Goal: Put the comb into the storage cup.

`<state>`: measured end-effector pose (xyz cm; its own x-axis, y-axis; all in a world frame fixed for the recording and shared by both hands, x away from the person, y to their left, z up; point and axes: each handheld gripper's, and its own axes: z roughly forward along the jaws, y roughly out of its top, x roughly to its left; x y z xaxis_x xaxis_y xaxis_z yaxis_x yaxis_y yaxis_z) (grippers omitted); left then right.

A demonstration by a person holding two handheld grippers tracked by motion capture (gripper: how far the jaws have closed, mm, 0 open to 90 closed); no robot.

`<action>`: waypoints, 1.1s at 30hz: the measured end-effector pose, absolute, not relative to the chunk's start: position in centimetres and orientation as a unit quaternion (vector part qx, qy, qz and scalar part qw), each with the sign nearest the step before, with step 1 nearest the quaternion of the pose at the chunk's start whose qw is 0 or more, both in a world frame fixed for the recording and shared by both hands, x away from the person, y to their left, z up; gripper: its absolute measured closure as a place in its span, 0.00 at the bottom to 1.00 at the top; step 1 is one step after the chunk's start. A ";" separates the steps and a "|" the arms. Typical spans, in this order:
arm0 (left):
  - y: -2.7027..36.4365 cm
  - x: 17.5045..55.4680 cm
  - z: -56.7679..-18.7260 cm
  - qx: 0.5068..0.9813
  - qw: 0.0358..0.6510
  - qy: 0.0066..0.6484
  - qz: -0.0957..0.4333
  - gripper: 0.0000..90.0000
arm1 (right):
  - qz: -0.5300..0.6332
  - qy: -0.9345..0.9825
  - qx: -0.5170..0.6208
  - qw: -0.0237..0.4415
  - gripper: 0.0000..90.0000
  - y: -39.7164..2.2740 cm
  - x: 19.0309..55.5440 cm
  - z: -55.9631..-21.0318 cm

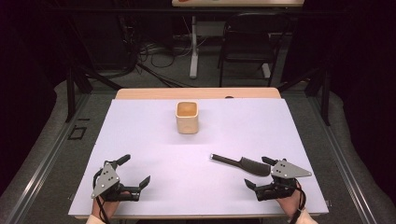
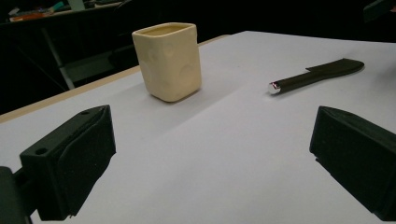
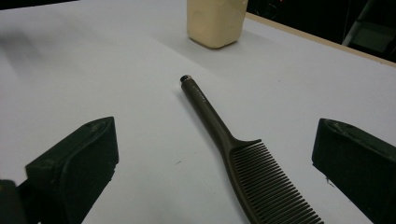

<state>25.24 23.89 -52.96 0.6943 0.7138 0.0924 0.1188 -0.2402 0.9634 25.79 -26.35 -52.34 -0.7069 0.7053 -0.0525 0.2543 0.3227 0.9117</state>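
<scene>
a dark comb [image 1: 243, 164] is seen lying flat on the white table [image 1: 154, 135], at the near right of the sheet, just beside the right gripper [image 1: 259, 173]. its long axis is laid nearly left to right in the high view, tilted a little: the slim handle points left and slightly far, ending in a small shiny cap, while the toothed head lies at the right and slightly nearer, close to the gripper. in the right gripper view the comb [image 3: 233, 149] is shown running away from the camera, teeth end nearest, handle tip aimed toward the cream cup [image 3: 215, 21]. the teeth are turned toward the right of that view.

the right gripper's jaws are held spread wide, one on each side of the comb's head, with nothing pinched and no pad touching the comb. the left gripper [image 1: 136, 172] is rested at the near left of the table, its jaws likewise spread apart over bare surface. both are held by hands entering from the near edge.

the cream cup [image 1: 187, 117], squarish and upright, stands toward the far middle of the table, well apart from the comb. in the left gripper view the cup [image 2: 168, 60] and the comb [image 2: 315, 76] are seen beyond the open jaws.
</scene>
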 end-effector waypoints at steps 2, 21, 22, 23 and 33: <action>23.9 25.2 -53.0 0.739 0.549 0.282 0.272 0.00 | 0.491 0.783 0.308 0.225 0.00 -26.3 25.9 -52.4; 23.8 25.3 -53.0 0.742 0.546 0.282 0.268 0.00 | 0.476 0.796 0.310 0.208 0.00 -24.3 27.6 -52.1; 23.8 25.4 -53.0 0.743 0.546 0.282 0.266 0.00 | 0.475 0.797 0.310 0.206 0.00 -24.1 27.7 -52.1; 23.8 25.4 -53.0 0.744 0.546 0.281 0.265 0.00 | 0.476 0.798 0.310 0.203 0.00 -23.9 27.9 -52.1; 23.8 25.4 -53.0 0.743 0.546 0.281 0.265 0.00 | 0.467 0.809 0.311 0.173 0.00 -22.6 29.5 -52.2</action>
